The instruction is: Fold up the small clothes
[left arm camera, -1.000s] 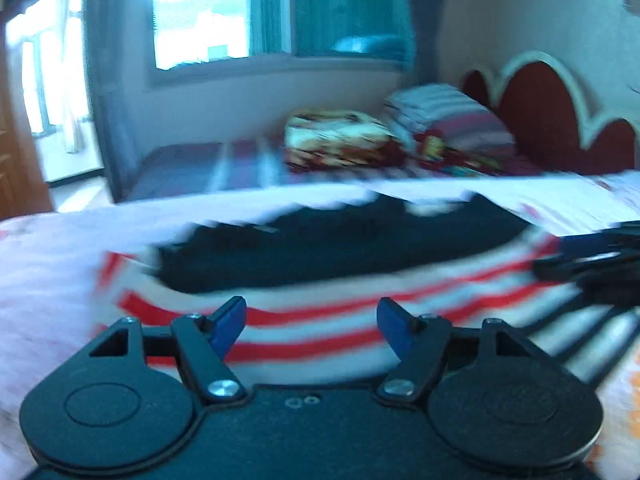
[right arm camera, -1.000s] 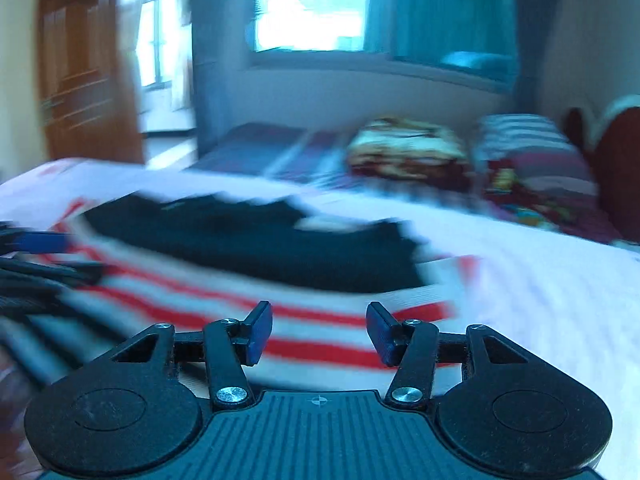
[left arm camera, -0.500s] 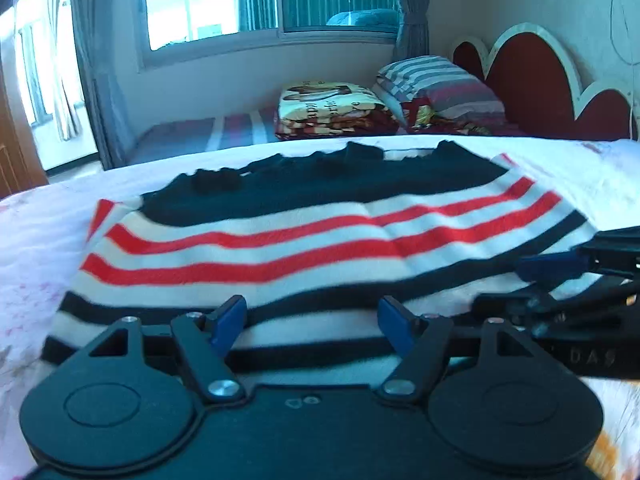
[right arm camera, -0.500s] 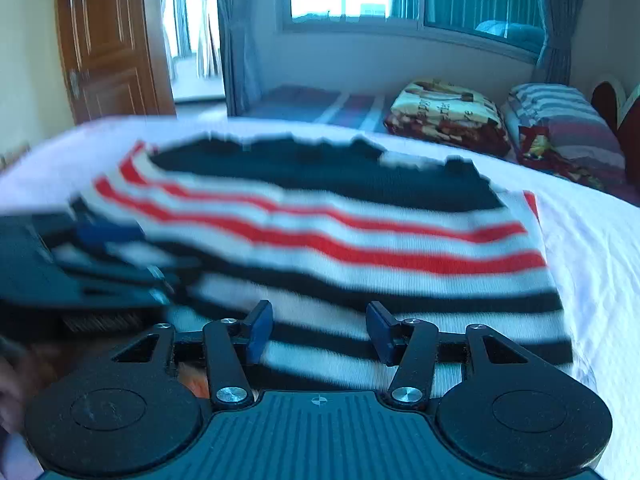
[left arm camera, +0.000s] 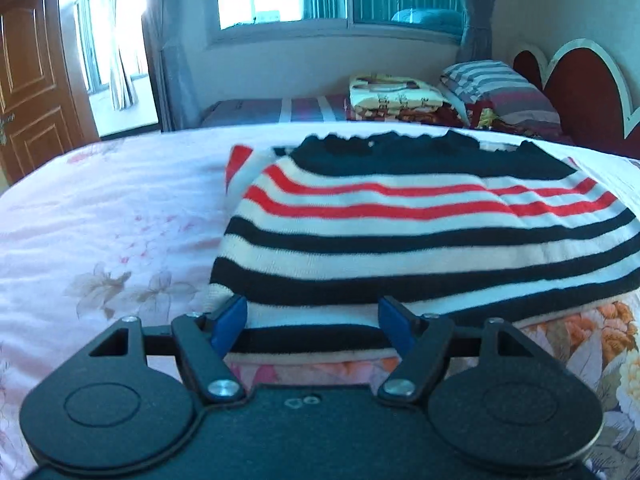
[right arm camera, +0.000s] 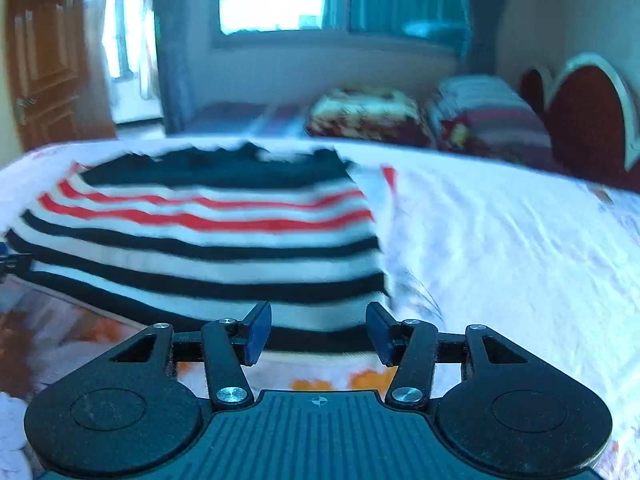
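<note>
Across the bed (left arm camera: 120, 208) lies our striped sweater (left arm camera: 420, 232), spread flat, hem nearest us. At six o'clock our left gripper (left arm camera: 312, 322) hovers at that hem, fingers spread, pinching nothing. Our right gripper (right arm camera: 318, 330) has just been narrowing, nothing between its fingers yet, likely lining up hem corners for a fold.

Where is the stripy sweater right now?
The stripy sweater lies flat on the flowery bed sheet, just ahead of both claws, with the pillow beyond it.
</note>
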Motion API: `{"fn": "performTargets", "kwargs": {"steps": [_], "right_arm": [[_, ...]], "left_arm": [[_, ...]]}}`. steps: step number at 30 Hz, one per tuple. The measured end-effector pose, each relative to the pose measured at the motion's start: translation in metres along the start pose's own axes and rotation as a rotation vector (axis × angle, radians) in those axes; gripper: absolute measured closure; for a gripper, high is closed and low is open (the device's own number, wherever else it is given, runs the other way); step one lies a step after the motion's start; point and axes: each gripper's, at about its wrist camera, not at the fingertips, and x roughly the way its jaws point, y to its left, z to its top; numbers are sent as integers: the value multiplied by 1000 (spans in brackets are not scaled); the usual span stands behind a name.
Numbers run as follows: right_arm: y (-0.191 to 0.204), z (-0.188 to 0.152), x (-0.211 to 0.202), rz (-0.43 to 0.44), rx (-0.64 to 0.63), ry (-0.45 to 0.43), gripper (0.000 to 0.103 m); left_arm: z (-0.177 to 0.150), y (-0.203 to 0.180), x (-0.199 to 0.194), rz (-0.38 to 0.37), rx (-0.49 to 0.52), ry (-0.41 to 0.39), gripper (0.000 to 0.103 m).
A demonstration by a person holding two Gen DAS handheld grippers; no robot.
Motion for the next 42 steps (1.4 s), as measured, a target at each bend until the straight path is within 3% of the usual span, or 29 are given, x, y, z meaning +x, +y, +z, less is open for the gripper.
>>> {"fn": "performTargets", "kwargs": {"steps": [1,7,11,14,16,25,28,31,33,36,37,41,42], "right_arm": [[-2,-4,8,-10,-8,47,75],[1,2,-10,-18,-3,5,75],[3,-10,-10,-37,-39,35,75],[-2,-4,-10,-20,4,-16,75],[-4,-9,1,-25,5,43,75],[-1,-3,5,-39,-41,60,75],[-1,0,9,-35,-57,78,75],[-8,3,9,-15,-39,91,75],[-12,6,3,-9,-17,88,75],[-24,7,-17,-12,67,35,74],[-28,6,-23,-1,97,36,74],[-26,2,-41,28,130,-10,75],[-24,2,-44,38,137,-24,79]], "left_arm": [[0,0,1,-2,-7,5,31],[2,2,1,-3,-21,29,31],[2,0,0,5,-19,34,32],[1,0,1,7,-7,44,31],[1,-1,3,9,-10,45,31],[1,-2,4,10,-3,50,31],[2,2,5,-14,9,57,31],[4,20,1,-94,-14,63,31],[3,34,-5,-135,-37,60,33],[-3,50,-19,-39,-66,63,32],[-7,59,-23,-43,-109,65,32],[-31,78,-37,-128,-332,75,35],[-36,77,-40,-155,-377,63,35]]}}
